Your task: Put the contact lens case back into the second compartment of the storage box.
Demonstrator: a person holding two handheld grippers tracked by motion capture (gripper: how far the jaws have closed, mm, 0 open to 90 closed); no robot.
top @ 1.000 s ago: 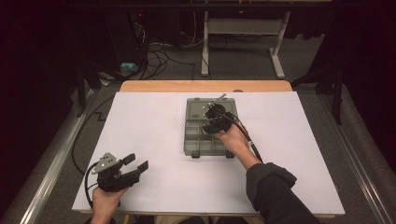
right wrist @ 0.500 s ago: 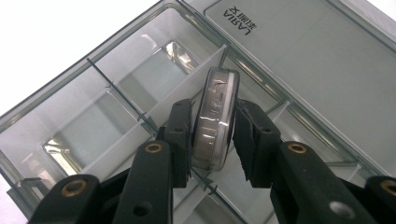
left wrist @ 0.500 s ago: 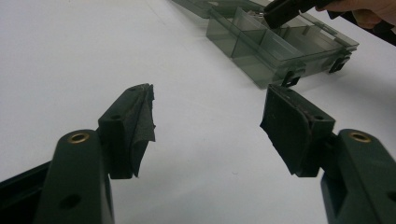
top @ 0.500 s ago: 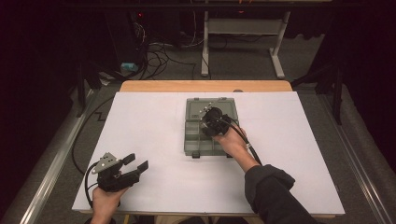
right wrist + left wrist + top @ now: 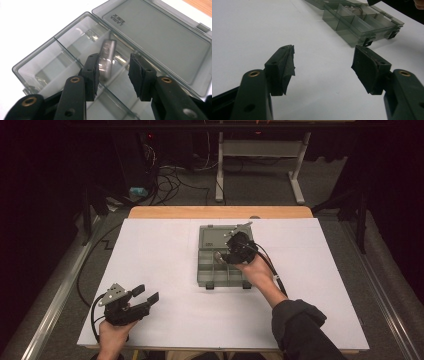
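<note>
Right claw (image 5: 114, 63) half spread, jaws just been opening, shiny metal piece (image 5: 106, 61) loose between them, over a pocket of the clear grey box (image 5: 45, 65). Looks hard, light, slippery. Best pinched across its middle. Left claw (image 5: 323, 53) spread wide, empty.

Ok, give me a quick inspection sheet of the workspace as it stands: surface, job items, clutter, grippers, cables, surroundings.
Surface: white sheet over a wooden table.
Job's things: smoky clear compartment box, lid laid open flat; a shiny metal piece in a compartment.
Clutter: nothing seen.
Grippers: right gripper over the box, its jaws have just been opening and stand apart; the metal piece lies between them, close against one pad, contact unclear. Left gripper open, holding nothing, over bare sheet near the table's front left.
Cables: one trails from each gripper; loose tangle on the floor behind the table.
Surroundings: dark room, a white stand's legs beyond the table.
</note>
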